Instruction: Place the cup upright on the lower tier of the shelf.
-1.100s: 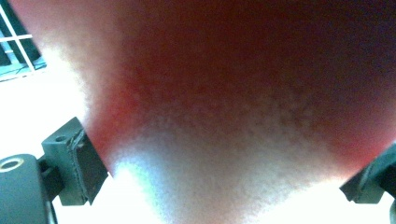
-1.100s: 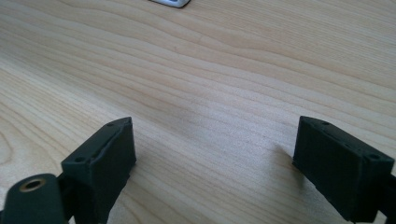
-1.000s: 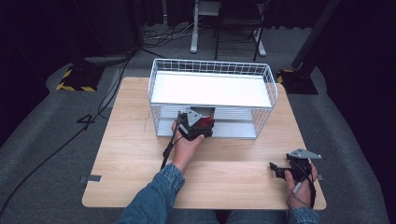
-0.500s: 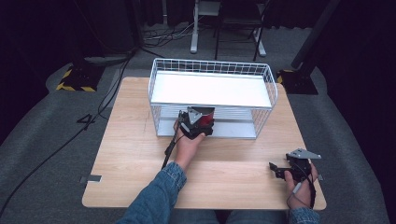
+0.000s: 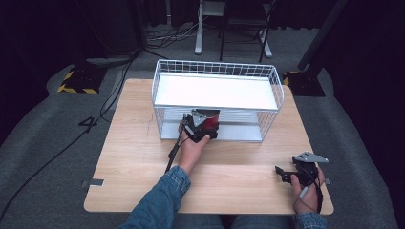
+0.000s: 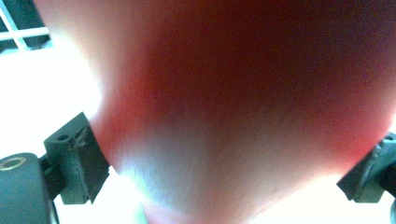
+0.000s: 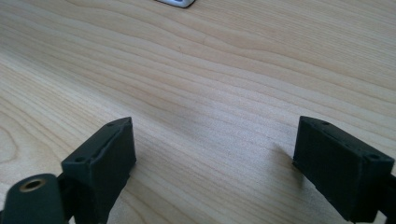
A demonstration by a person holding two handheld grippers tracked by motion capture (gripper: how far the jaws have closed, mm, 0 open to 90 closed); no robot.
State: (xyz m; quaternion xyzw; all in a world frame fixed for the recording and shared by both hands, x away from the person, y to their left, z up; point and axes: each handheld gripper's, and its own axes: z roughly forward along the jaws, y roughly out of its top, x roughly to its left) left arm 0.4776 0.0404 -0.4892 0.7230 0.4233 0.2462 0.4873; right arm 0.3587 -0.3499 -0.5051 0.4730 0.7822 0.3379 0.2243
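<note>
You're in a lab or studio. Black curtains (image 5: 43,28) surround your table (image 5: 133,162); cables (image 5: 157,40) and hazard-taped stands (image 5: 76,85) sit on grey carpet (image 5: 43,143).

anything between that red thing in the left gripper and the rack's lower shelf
Nothing visible. The left gripper holds the red object right at the open front of the wire rack; the lower shelf behind it looks bare.
</note>
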